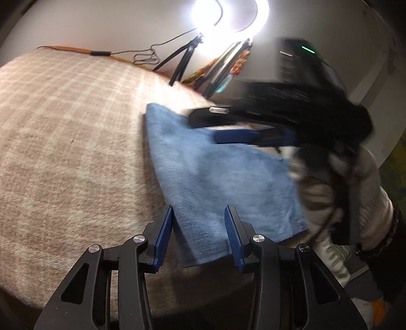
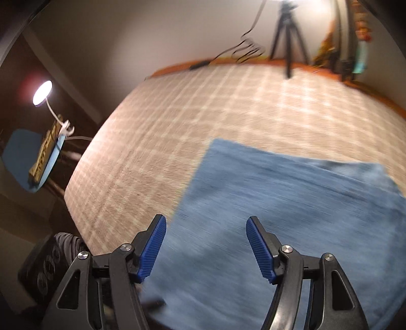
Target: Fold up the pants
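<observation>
Checked blanket [image 2: 177, 121] covers the bed; ring light [image 1: 228, 12] and tripod [image 2: 286, 33] stand at the far edge. Pants [image 2: 291, 203] lie on the blanket near its front edge, already a compact blue denim rectangle, flat, several layers by the look of it.

Handling, my read: soft and limp, moderately heavy for cloth, not slippery, not fragile. Stacked layers will sag and slide apart if lifted by one corner. Best hold: two corners of the same edge, pinching all layers.

Left hand-held gripper [image 1: 200, 236] hangs over the near edge, jaws apart, holding nothing. Right hand-held gripper [image 2: 205, 248] is over the pants, jaws spread wide, empty; in the left view it's blurred.

Containers: none visible. Desk lamp [image 2: 41, 92] off to the left, irrelevant.
</observation>
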### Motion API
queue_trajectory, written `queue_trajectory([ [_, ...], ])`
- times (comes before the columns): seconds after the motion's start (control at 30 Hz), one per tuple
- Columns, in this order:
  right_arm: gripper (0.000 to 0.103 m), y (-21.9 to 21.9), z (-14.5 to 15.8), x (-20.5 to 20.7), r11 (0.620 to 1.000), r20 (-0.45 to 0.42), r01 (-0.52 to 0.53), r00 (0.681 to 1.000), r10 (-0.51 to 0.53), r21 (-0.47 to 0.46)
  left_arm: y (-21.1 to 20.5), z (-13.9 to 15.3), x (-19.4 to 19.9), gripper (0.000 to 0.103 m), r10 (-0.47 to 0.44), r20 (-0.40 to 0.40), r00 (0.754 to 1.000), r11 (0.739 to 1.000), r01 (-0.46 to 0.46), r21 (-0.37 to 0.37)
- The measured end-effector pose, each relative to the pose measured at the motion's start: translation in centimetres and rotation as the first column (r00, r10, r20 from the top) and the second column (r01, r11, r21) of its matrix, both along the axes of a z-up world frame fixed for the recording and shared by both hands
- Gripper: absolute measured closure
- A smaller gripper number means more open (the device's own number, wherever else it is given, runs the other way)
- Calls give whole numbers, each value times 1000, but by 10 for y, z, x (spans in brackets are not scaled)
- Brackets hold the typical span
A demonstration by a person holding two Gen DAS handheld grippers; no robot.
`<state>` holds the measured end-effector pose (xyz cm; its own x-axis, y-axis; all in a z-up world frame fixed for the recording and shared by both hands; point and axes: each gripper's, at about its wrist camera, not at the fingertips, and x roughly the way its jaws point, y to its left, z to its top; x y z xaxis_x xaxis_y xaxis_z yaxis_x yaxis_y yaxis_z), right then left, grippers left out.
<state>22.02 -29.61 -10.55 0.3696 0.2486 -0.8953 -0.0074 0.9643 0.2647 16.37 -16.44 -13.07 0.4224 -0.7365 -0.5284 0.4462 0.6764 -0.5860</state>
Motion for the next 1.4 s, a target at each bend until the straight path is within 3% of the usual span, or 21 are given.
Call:
queue_trajectory([
  [0.1, 35, 23, -10, 22, 999, -60, -41, 997, 39, -26, -3, 4, -3, 64, -7, 25, 1000, 1000, 7, -8],
  [0.37, 37, 62, -41, 54, 968, -231, -107, 971, 53, -229, -8, 10, -6, 64, -3, 55, 998, 1000, 5, -28],
  [0.43, 46, 64, -49, 56, 958, -260, -111, 965, 40, -265, -9, 11, -6, 64, 0, 57, 998, 1000, 2, -28],
  [0.5, 66, 64, -53, 57, 950, -268, -113, 963, 32, -291, -9, 12, -7, 64, 6, 56, 998, 1000, -4, -22],
  [0.53, 70, 62, -54, 57, 949, -266, -112, 964, 31, -295, -9, 12, -6, 64, 14, 54, 998, 1000, -13, -14],
  [0.67, 92, 45, -48, 53, 973, -240, -69, 971, 14, -220, -6, 9, -3, 62, 56, 22, 998, 998, -56, 10],
  [0.8, 98, 23, -38, 44, 988, -193, -32, 981, 2, -153, -9, 2, 8, 62, 59, -31, 998, 998, -59, 3],
  [0.93, 99, 11, -29, 37, 994, -164, -5, 986, -13, -109, -20, -3, 15, 64, 48, -47, 998, 999, -48, -3],
  [1.0, 99, 7, -25, 33, 995, -153, -5, 988, -10, -101, -24, -2, 15, 77, 32, -23, 999, 999, -32, -15],
  [1.13, 98, 3, -17, 31, 995, -151, -16, 988, 0, -99, -30, 5, 13, 83, 20, 35, 999, 1000, -19, -15],
  [1.2, 84, 3, -15, 32, 994, -153, -16, 988, -1, -110, -33, 7, 14, 84, 22, 50, 999, 1000, -21, -18],
  [1.27, 63, 12, -15, 37, 992, -160, -23, 987, 3, -123, -35, 11, 13, 84, 18, 62, 998, 1000, -18, -12],
  [1.4, 59, 29, -19, 53, 983, -184, -52, 983, 18, -177, -39, 17, 15, 84, 16, 77, 997, 1000, -16, -7],
])
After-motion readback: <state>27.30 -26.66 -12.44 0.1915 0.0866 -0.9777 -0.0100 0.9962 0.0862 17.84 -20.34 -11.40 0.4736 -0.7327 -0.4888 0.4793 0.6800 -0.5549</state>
